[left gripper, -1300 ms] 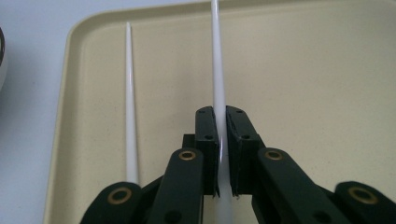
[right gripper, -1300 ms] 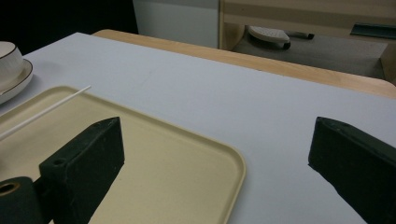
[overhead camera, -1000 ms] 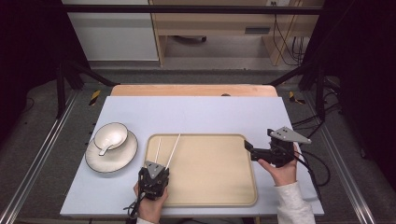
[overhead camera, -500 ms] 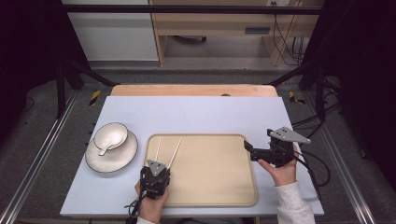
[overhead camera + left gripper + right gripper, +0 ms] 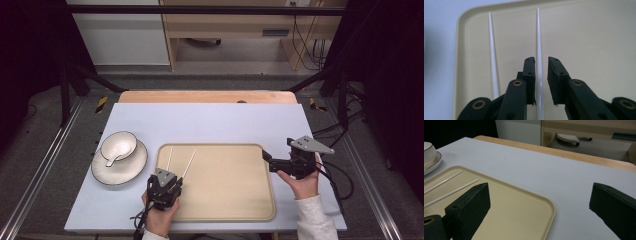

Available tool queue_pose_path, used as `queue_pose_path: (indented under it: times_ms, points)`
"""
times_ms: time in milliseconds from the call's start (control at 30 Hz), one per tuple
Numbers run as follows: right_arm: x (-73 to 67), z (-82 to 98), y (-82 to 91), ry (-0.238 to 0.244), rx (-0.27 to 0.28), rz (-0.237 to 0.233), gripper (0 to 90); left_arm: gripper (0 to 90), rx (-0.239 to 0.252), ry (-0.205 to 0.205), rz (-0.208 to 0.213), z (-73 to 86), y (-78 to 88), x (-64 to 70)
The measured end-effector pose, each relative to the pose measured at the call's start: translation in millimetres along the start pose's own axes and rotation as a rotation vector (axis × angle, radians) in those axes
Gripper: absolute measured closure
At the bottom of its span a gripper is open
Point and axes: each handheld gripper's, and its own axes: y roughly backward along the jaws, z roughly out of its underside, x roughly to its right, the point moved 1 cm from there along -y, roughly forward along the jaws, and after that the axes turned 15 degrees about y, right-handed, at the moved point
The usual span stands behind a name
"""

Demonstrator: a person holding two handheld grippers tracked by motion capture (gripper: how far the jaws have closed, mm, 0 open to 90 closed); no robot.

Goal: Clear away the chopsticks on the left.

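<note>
Between left gripper [image 5: 541,82] jaws, chopstick [image 5: 539,40] lengthwise, tip away.

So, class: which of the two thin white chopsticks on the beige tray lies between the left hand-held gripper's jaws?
The right-hand thin white chopstick, lying between the open jaws of the left hand-held gripper; the other chopstick lies outside them, nearer the beige tray edge.

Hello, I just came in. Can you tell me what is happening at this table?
A person holds a claw in each hand. The left claw is over the beige tray, its jaws open around one of two white chopsticks; the other chopstick lies beside it. The right claw waits open at the tray's right edge. A bowl with a spoon sits on a plate to the left.
</note>
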Motion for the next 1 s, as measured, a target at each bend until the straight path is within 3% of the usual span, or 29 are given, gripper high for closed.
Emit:
queue_pose_path:
  times_ms: [33, 133, 167, 267, 300, 500, 667, 733, 1000]
  points:
    - [0.3, -0.3, 0.9, -0.004, 0.004, 0.003, 3.8, 71.2, 0.017, -0.007, 0.039, -8.7, 5.8, -3.7]
    - [0.9, -0.5, 1.6, -0.003, 0.008, 0.005, 3.8, 68.3, 0.025, -0.016, 0.065, -16.0, 10.6, -7.6]
    - [1.6, -0.6, 2.5, -0.003, 0.01, 0.006, 3.8, 63.7, 0.044, -0.029, 0.095, -24.1, 15.3, -11.9]
    - [1.9, -0.9, 3.1, -0.007, 0.013, 0.007, 3.7, 56.7, 0.052, -0.053, 0.114, -32.1, 20.4, -17.8]
    - [2.2, -0.9, 3.6, -0.005, 0.013, 0.004, 3.7, 54.7, 0.062, -0.083, 0.115, -39.4, 25.9, -23.8]
    - [3.6, -0.3, 3.8, -0.006, 0.014, 0.011, 3.6, 42.6, 0.102, -0.117, 0.149, -50.8, 38.8, -44.0]
    - [4.5, 0.5, 3.9, -0.009, 0.013, 0.013, 3.7, 34.9, 0.114, -0.122, 0.144, -49.8, 41.5, -57.3]
    - [5.7, 2.2, 3.0, -0.009, 0.006, 0.014, 3.7, 32.2, 0.11, -0.105, 0.142, -49.1, 41.7, -67.5]
    - [6.5, 5.0, 0.4, -0.017, -0.007, 0.017, 3.7, 28.7, 0.106, -0.086, 0.129, -43.0, 43.2, -85.4]
